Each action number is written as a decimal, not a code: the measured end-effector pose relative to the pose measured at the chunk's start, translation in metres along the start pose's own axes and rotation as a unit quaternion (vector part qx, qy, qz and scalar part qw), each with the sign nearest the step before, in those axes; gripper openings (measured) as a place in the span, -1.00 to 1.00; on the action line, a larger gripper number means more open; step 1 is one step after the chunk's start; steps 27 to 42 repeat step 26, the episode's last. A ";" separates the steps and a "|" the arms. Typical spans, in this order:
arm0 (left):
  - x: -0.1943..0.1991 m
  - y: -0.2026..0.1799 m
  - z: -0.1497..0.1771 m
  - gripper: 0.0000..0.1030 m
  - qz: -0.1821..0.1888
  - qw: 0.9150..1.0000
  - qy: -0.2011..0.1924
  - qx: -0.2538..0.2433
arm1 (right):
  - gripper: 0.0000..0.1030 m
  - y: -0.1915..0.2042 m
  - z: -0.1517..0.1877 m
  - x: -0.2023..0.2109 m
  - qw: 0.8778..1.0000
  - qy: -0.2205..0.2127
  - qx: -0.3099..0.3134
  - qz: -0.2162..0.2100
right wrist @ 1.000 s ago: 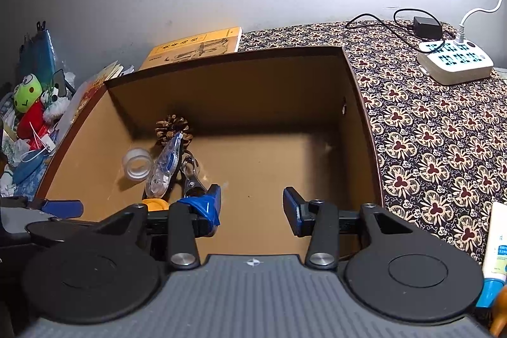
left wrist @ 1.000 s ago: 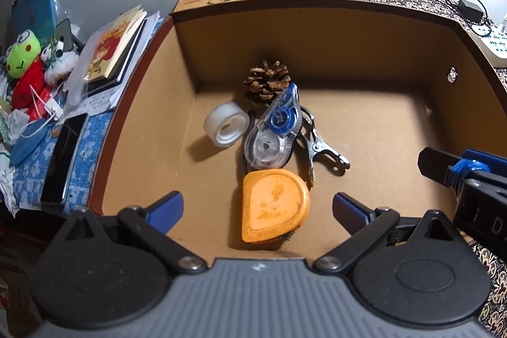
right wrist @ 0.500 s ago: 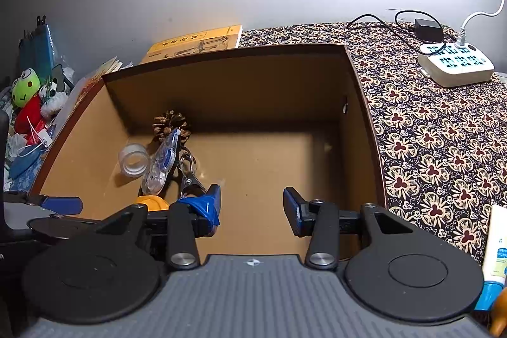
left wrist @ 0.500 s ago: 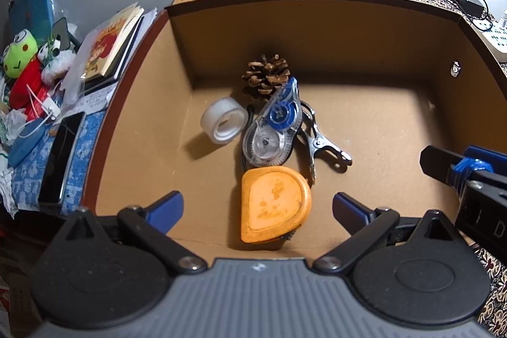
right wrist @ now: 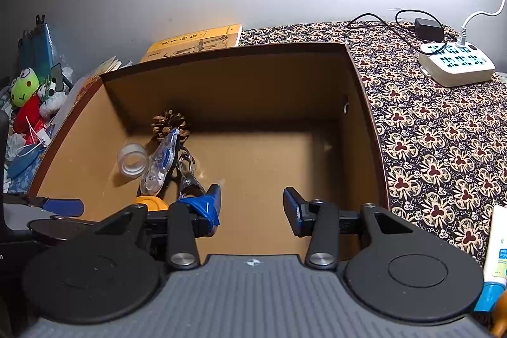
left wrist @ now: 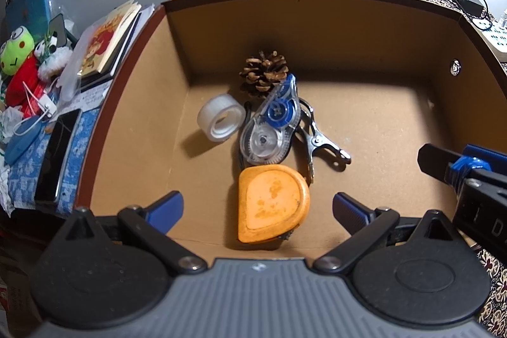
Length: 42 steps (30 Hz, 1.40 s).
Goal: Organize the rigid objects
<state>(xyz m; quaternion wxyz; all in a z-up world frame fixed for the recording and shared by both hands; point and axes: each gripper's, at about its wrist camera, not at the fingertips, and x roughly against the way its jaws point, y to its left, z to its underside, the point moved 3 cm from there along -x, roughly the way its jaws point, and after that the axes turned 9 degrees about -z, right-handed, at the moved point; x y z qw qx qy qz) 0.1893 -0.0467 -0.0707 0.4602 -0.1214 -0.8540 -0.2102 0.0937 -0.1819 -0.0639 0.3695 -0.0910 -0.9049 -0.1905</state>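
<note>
Box: the brown cardboard box (left wrist: 317,30) sits on a patterned cloth (right wrist: 443,132); 5 rigid items lie on its floor, which suggests it serves as the collecting bin.
Cluster: pine cone (left wrist: 264,73) near the back wall, tape roll (left wrist: 221,117) to its left, correction tape dispenser (left wrist: 272,129) lying partly over the metal clip (left wrist: 320,141), orange tape measure (left wrist: 272,203) nearest the front. All crowd the left-centre, so the right half of the floor is bare, probably room for more.
Left gripper (left wrist: 256,211): jaws spread wide, grasping nothing, poised above the front edge with the orange tape measure between the fingers' line of sight.
Right gripper (right wrist: 252,203): jaws apart and empty, hovering over the box's bare right half.
Unsorted: a tube (right wrist: 497,246) lies outside the box at the right wrist view's edge, likely a candidate.
Change: compared with 1 s ago, both views shift only slightly, the box appearing a little lower in frame; the 5 items lie as they did.
</note>
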 end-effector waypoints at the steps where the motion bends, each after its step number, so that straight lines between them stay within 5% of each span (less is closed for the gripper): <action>1: 0.000 0.000 0.000 0.93 0.000 1.000 0.000 0.000 | -0.47 0.000 0.000 0.000 1.000 0.000 0.000 0.000; 42: 0.029 0.013 -0.015 0.93 0.022 0.999 -0.039 0.027 | -0.47 0.001 -0.006 0.023 0.999 -0.041 -0.008 0.005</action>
